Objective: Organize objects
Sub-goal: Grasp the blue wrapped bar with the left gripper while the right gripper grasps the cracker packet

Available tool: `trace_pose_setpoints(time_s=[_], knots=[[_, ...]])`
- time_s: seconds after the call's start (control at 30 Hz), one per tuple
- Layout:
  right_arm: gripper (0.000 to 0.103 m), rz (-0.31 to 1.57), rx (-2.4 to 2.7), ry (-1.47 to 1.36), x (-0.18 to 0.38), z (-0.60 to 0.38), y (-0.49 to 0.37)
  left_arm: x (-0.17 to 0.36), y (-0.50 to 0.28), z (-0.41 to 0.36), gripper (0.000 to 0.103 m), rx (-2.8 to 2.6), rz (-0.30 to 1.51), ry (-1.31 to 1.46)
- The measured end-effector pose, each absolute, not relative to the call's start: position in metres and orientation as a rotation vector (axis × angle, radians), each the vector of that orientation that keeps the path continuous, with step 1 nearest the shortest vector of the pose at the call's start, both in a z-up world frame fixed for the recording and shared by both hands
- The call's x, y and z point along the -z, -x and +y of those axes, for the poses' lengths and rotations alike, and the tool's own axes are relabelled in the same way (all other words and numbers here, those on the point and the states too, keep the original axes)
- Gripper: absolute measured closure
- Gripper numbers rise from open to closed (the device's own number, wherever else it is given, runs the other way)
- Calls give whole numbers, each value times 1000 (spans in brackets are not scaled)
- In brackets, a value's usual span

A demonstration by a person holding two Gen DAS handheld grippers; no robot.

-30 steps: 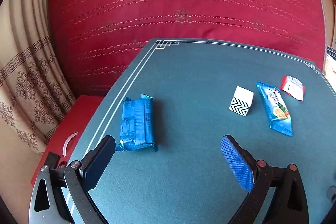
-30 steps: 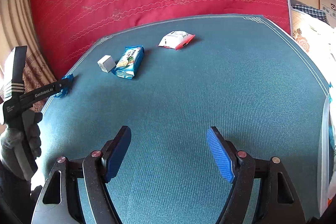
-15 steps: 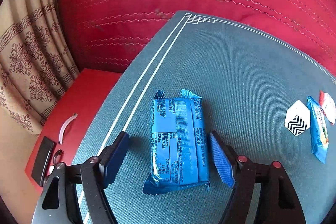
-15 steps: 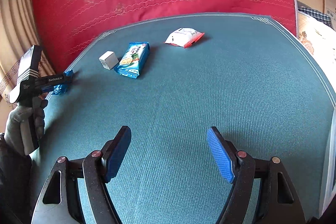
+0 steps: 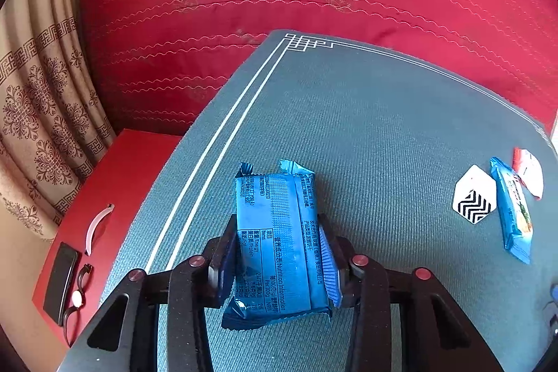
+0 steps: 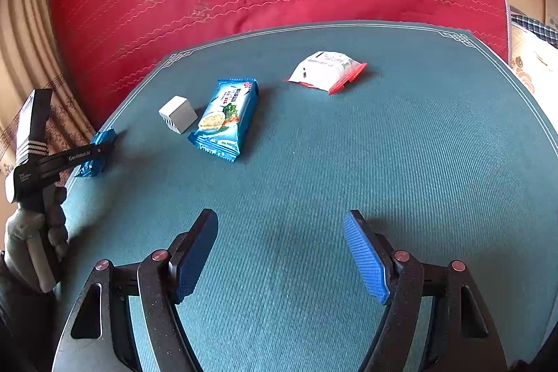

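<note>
The left gripper [image 5: 277, 262] has its fingers [image 5: 327, 267] closed on a blue packet [image 5: 275, 243], one pad against each long side, near the left edge of the desk [image 5: 383, 135]. The packet's printed back faces up. From the right wrist view it shows at the desk's left edge [image 6: 96, 152], partly hidden by the left gripper [image 6: 101, 149]. The right gripper [image 6: 279, 257] hovers over bare desk [image 6: 418, 145], its fingers [image 6: 366, 262] spread wide with nothing between them. Further back lie a small white cube [image 6: 178, 114] just beside a light blue snack pack [image 6: 226, 117], and a white and red sachet [image 6: 326, 70] apart to the right. A red cabinet [image 5: 115, 197] stands left of the desk, with a phone [image 5: 59, 281] on top.
</note>
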State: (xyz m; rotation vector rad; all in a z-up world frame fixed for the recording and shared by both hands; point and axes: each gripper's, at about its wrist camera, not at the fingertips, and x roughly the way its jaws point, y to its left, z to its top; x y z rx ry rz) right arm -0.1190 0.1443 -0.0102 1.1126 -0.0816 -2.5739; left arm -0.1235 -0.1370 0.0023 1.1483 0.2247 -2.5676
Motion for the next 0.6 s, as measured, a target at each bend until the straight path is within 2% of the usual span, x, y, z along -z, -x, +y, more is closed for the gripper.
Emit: trace_pose_setpoints(time_s=[0.23,0.6], knots=[[27,-115,2560,-1075,0,125,148,-7,117,-130,60,2613,255,-1144],[29,-35,2539,-1051,-6,75,187,-14,109,-112,60,2690,250,-1151]])
